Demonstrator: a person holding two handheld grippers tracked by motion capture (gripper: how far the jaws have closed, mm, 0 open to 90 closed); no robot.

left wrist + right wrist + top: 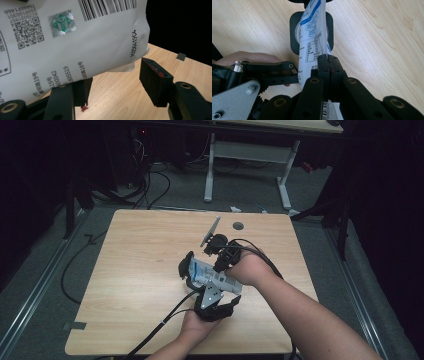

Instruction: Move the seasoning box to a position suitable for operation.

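I hold a white printed pouch [212, 275] above the middle of the bench [135, 270], a little toward its near edge. My right tongs [327, 65] are pinched tight on the pouch's edge. My left tongs [113, 82] stand wide: the pouch lies against one pad [83, 91], while the other pad [155, 82] is clear of it.

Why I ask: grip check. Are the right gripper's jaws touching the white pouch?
Touching. The right gripper view shows the right gripper with jaws shut on the white pouch, whose edge runs between them.
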